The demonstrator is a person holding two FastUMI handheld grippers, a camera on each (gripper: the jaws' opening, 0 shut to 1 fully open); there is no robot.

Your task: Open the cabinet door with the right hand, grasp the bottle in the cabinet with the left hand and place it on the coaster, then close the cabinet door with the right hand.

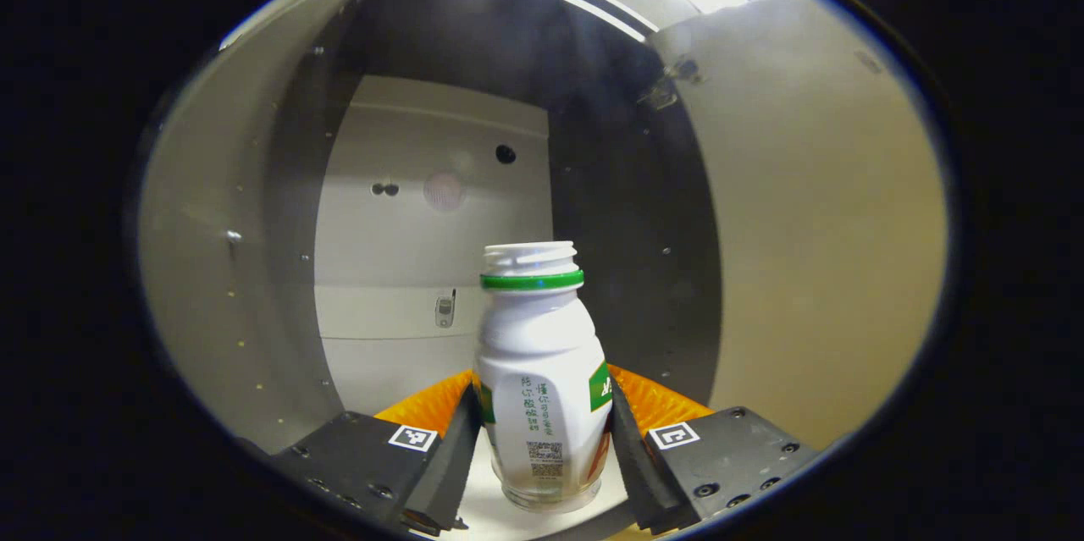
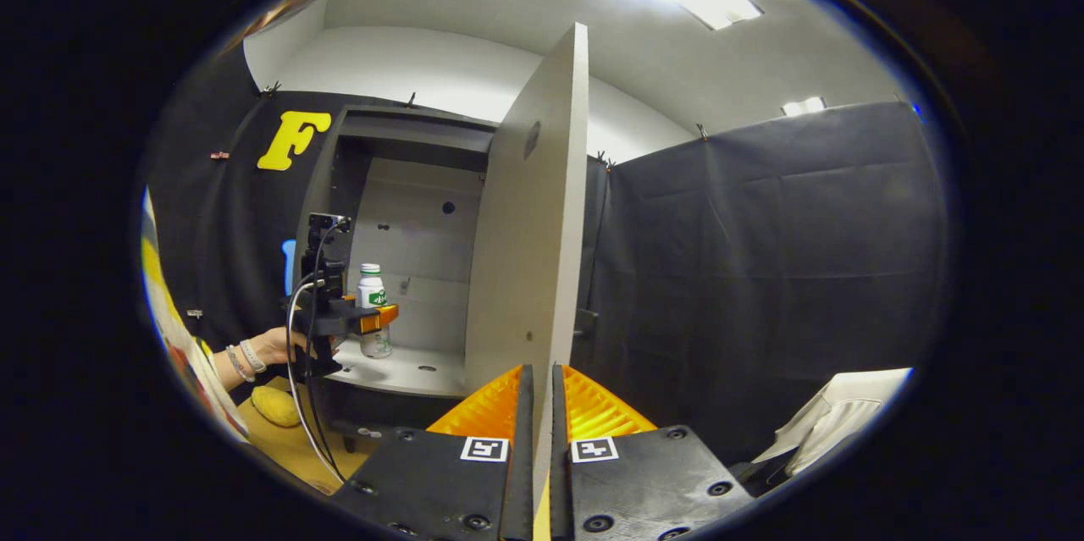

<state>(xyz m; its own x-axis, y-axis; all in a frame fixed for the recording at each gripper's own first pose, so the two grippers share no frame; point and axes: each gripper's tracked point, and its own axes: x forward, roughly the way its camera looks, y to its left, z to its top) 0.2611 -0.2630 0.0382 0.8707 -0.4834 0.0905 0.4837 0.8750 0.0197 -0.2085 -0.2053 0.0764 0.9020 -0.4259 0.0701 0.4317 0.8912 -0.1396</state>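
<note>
Door (image 2: 525, 253) open, pinched by the right tongs (image 2: 542, 405). Left tongs (image 1: 542, 431) clasp the bottle (image 1: 542, 372) at six o'clock inside the cabinet (image 2: 406, 185); coaster placement and closing remain.

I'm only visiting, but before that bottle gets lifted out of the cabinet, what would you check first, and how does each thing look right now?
1. Cabinet door open wide: ok.
2. Right tool shut on the door's edge, holding it open: ok.
3. Bottle upright on the cabinet shelf: ok.
4. Bottle between the left tool fingers: ok.
5. Both fingers pressing on the bottle: cannot tell; they look close against its sides.
6. Bottle cap fitted: not ok; the neck threads show bare, so keep it level.
</note>
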